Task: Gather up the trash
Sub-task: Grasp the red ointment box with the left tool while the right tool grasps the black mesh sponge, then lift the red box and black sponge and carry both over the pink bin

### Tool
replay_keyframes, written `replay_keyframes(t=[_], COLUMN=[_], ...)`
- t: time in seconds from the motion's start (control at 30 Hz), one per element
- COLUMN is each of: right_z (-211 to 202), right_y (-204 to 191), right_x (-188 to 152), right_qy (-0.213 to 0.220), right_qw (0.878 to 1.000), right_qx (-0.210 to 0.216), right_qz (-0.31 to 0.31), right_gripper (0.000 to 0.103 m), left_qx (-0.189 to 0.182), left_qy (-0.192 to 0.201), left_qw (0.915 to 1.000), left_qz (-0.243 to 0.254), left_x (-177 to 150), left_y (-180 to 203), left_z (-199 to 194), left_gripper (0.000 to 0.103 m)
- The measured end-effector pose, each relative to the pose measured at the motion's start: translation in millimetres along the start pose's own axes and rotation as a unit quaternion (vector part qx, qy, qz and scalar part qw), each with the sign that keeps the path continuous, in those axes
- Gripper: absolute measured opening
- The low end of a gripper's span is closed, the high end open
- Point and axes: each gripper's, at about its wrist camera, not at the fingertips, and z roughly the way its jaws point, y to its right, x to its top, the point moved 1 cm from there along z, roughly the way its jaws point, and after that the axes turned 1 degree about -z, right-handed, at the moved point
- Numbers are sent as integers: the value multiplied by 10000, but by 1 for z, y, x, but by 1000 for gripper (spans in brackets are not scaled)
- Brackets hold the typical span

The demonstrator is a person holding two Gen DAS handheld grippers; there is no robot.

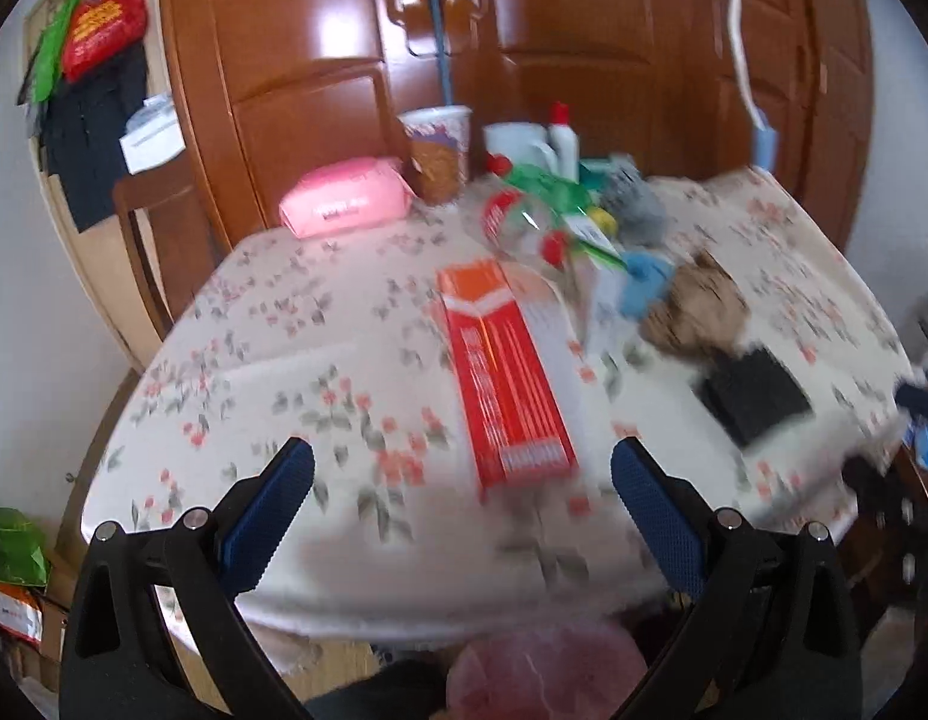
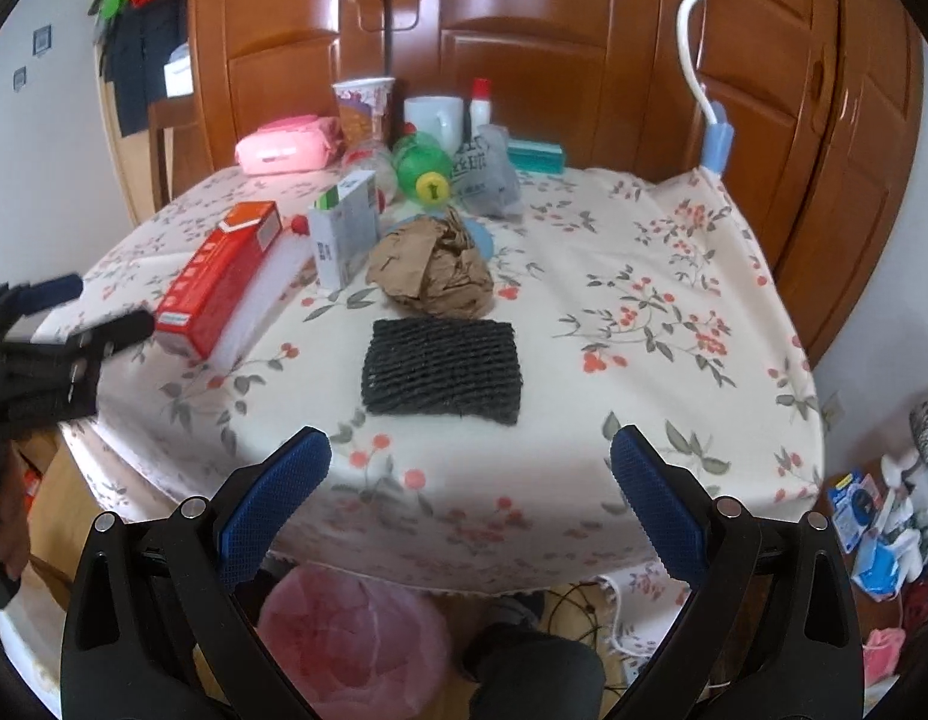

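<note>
So you've got 1 desk [image 2: 674, 276] w/ a floral cloth, backed by glossy brown wooden doors [image 2: 524, 30]. Under its near edge sits 1 bin lined w/ a thin pink plastic bag [image 2: 350, 642].

Trash on the desk, big to small: 1 long red-and-white carton [image 2: 218, 282], rectangular, lying flat at the left; 1 black mesh foam pad [image 2: 443, 369], ribbed, flat, nearest you; 1 crumpled brown paper ball [image 2: 434, 273] just behind the pad; 1 small upright white box [image 2: 344, 228] beside the carton; 1 green plastic bottle [image 2: 422, 171] on its side, yellow cap facing you; 1 grey pouch [image 2: 488, 174] near it.

Back row: 1 pink wipes pack [image 2: 284, 147], 1 paper cup [image 2: 362, 108], 1 white mug [image 2: 434, 114].

Left hand-held gripper [image 1: 462, 463]: fingers wide apart, empty, over the carton's near end. Right hand-held gripper [image 2: 470, 453]: apart too, empty, just short of the pad.
</note>
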Motion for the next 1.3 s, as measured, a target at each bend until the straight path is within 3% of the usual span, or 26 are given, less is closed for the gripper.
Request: replay_keyframes(t=[0.17,0.43,0.83,1.0,1.1,1.13,1.3], right_z=[17,46,86,85,81,80,75], right_y=[-1,0,-5,-9,-11,-11,-7], right_x=[9,23,25,25,25,26,23], right_qy=[14,1,-194,-163,-134,-132,-129], right_qw=[9999,9999,9997,9989,9983,9980,9972], right_qx=[-23,-28,84,430,560,610,742], right_qz=[-99,-121,-122,-109,-73,-57,-2], right_gripper=[97,97,89,68,42,28,21], left_qx=[75,21,-108,-138,-145,-156,-283], left_qy=[-173,-281,-342,-344,-341,-339,-302], left_qw=[9998,9995,9993,9993,9993,9993,9991], left_qz=[90,108,35,19,4,-5,-101], left_x=[18,25,22,21,21,21,20], left_y=[8,10,5,4,4,3,-2], left_z=[42,67,74,75,75,75,72], left_gripper=[96,71,65,65,65,65,47])
